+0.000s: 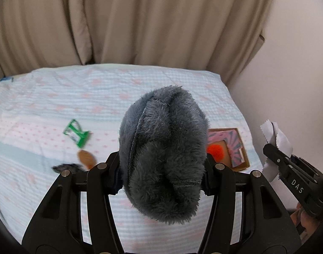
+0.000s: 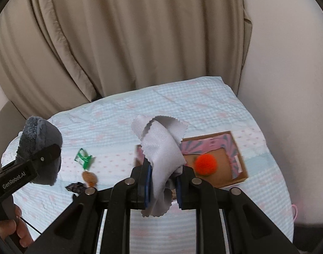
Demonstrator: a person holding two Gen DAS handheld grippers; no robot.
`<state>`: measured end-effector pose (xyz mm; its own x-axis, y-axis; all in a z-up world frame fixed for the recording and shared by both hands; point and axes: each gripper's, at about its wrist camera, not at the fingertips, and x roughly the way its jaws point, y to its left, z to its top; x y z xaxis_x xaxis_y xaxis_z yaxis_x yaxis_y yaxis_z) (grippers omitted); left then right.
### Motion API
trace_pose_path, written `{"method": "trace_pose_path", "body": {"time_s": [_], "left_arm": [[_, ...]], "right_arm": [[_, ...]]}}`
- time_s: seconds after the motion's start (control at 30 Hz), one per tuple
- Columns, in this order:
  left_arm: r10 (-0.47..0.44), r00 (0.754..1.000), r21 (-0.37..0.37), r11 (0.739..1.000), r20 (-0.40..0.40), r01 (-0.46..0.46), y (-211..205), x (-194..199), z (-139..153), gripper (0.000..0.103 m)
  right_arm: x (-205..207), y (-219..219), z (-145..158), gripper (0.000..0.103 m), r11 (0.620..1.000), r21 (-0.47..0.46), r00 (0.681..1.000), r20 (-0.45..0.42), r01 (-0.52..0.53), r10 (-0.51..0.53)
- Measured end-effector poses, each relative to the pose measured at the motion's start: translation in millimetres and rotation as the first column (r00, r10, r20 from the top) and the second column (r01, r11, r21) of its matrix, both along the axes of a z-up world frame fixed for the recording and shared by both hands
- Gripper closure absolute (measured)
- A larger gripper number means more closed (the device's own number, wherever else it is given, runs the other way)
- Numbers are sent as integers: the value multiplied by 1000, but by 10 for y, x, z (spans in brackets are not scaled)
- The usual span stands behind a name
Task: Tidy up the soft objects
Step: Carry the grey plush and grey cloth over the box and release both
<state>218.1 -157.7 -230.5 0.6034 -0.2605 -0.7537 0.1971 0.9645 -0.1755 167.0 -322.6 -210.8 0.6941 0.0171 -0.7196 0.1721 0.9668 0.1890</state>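
Grey cloth (image 2: pixel 163 160) in right hand-held gripper (image 2: pixel 161 187)

Curtain (image 2: pixel 127 42): beige, hanging in folds behind the bed.
Bedspread (image 1: pixel 110 93): pale blue with pink pattern, covering the bed.
Green packet (image 1: pixel 76 133): lying on the bedspread.
Brown oval piece (image 1: pixel 86 157): just beside the packet.
Wall (image 1: pixel 292 67): plain white, right of curtain.
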Motion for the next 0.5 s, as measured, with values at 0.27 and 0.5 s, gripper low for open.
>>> {"method": "trace_pose_path", "body": {"time_s": [0.27,0.5], "left_arm": [[-46,995,35,998,-88,49,-848,252,-505,52],[-64,974,56,995,-219,78,-1395,625,-1180,52]], "right_arm": [[238,-697,-435,86,1000,10,997,-66,-28,28],[550,-1119,-1080,86,998,40,984,-170,-45,51]]}}
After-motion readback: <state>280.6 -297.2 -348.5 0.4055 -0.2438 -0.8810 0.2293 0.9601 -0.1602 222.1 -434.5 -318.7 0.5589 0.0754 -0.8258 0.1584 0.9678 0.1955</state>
